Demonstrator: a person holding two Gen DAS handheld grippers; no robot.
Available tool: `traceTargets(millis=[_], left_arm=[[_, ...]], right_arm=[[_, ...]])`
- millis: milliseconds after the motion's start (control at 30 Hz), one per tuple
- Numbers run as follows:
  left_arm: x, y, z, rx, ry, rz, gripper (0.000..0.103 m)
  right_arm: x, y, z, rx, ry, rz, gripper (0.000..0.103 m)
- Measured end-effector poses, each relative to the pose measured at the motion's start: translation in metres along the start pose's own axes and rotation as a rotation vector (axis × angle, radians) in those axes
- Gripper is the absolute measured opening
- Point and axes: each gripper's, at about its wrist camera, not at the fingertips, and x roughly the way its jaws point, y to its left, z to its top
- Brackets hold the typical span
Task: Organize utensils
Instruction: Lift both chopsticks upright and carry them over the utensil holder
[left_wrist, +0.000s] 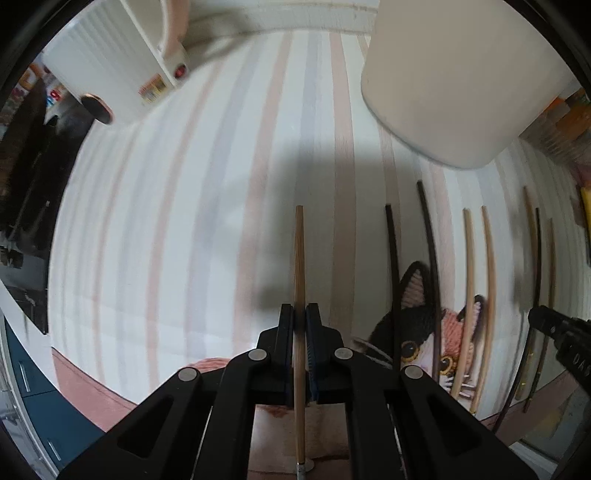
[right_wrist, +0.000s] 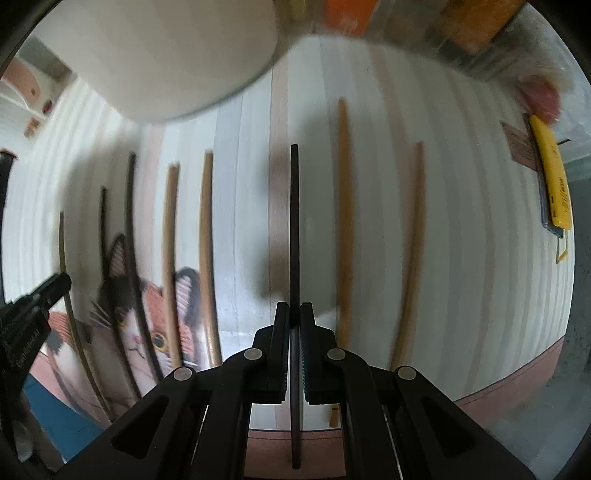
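The left gripper (left_wrist: 300, 314) squeezes a brown chopstick (left_wrist: 299, 258). The right gripper (right_wrist: 294, 314) squeezes a black chopstick (right_wrist: 294, 221). Both sticks hang over the striped mat (left_wrist: 166, 221). More chopsticks (right_wrist: 345, 221) lie there, and a white cup (left_wrist: 454, 81) stands behind.

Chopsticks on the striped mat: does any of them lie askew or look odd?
Nothing stands out. The loose chopsticks lie roughly parallel on the striped mat; their bend is the lens. Their tips are staggered, though.

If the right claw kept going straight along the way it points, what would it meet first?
Probably the striped mat. The right claw, shut on a dark chopstick, points down at bare mat between two tan chopsticks; depth is unclear.
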Motion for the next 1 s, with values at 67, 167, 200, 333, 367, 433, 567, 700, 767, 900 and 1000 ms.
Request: traceTargets(millis=[67, 167, 200, 333, 367, 433, 567, 700, 767, 900, 1000], left_arm=[[-0.014, 0.002, -0.001, -0.011, -0.029, -0.004, 0.004], [-0.037, 0.008, -0.003, -0.029, -0.079, -0.014, 0.004], [-0.044, 0.01, -0.003, -0.035, -0.094, -0.018, 0.004], [-0.074, 0.017, -0.004, -0.065, -0.163, -0.031, 0.004], [-0.08, 0.02, -0.003, -0.071, -0.177, -0.034, 0.004], [-0.094, 0.023, -0.001, -0.085, -0.215, -0.041, 0.004], [-0.115, 0.028, 0.003, -0.091, -0.262, -0.055, 0.004], [-0.129, 0.033, 0.008, -0.091, -0.293, -0.068, 0.004], [-0.135, 0.033, 0.009, -0.094, -0.306, -0.071, 0.004], [-0.149, 0.035, 0.014, -0.11, -0.342, -0.075, 0.004], [-0.165, 0.034, 0.021, -0.112, -0.377, -0.076, 0.004]], right_arm=[[-0.014, -0.001, 0.002, 0.005, -0.042, 0.014, 0.006], [-0.033, -0.002, 0.004, 0.006, -0.094, 0.026, 0.006], [-0.04, -0.003, 0.005, 0.006, -0.119, 0.028, 0.006], [-0.061, -0.004, 0.006, 0.007, -0.189, 0.035, 0.005], [-0.067, -0.006, 0.005, 0.008, -0.207, 0.037, 0.005], [-0.078, -0.008, 0.004, 0.014, -0.239, 0.046, 0.005], [-0.098, -0.011, 0.004, 0.022, -0.295, 0.062, 0.005], [-0.115, -0.013, 0.012, 0.029, -0.336, 0.079, 0.005], [-0.124, -0.014, 0.015, 0.033, -0.358, 0.086, 0.005], [-0.14, -0.016, 0.02, 0.037, -0.393, 0.098, 0.005], [-0.156, -0.017, 0.025, 0.036, -0.419, 0.109, 0.005]])
